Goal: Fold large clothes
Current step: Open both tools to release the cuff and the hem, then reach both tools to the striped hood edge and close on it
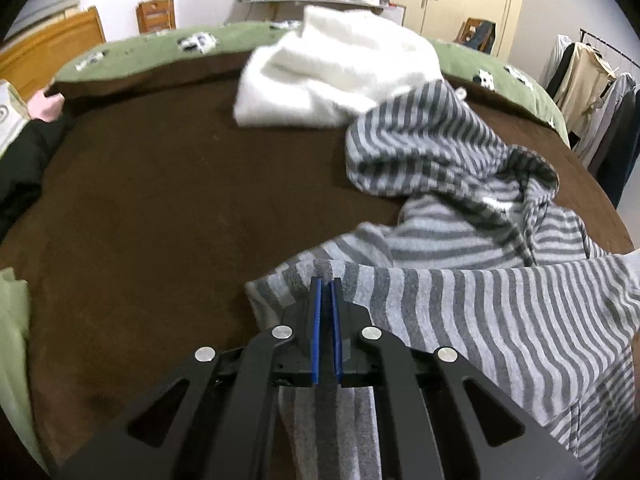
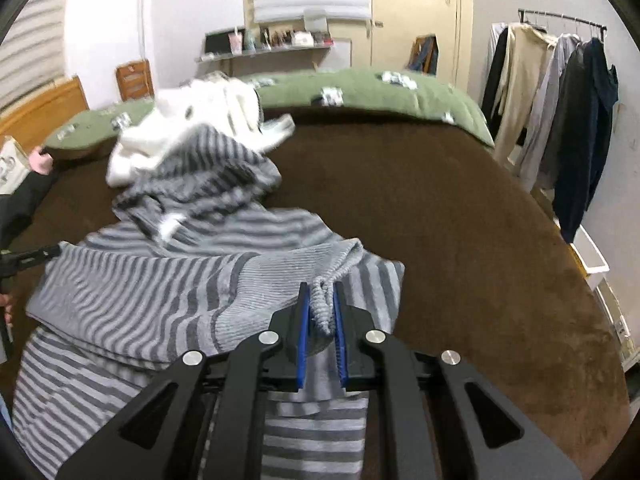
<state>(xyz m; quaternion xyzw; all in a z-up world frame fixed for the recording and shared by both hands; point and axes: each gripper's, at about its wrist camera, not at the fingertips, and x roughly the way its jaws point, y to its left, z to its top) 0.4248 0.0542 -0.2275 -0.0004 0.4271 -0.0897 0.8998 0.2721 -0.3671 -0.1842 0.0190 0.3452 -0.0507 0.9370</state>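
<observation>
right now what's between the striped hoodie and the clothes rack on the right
Only bare brown bed cover, then the bed's edge and a white bin on the floor below the clothes rack. The right wrist view shows it past the striped hoodie.

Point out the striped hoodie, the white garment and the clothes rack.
striped hoodie (image 2: 132,292): right wrist view, folded body.
white garment (image 1: 332,68): left wrist view, middle of the heap.
clothes rack (image 2: 560,20): right wrist view, top rail.

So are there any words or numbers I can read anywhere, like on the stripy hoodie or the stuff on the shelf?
None can be read.
Striped hoodie: stripes only; the white tag inside the hood is blurred.
Shelf items: labels too small and blurred.
Green blanket: black-and-white patches, blurred; no letters made out.
White item with a dark printed curl at the left edge: no letters made out.
</observation>
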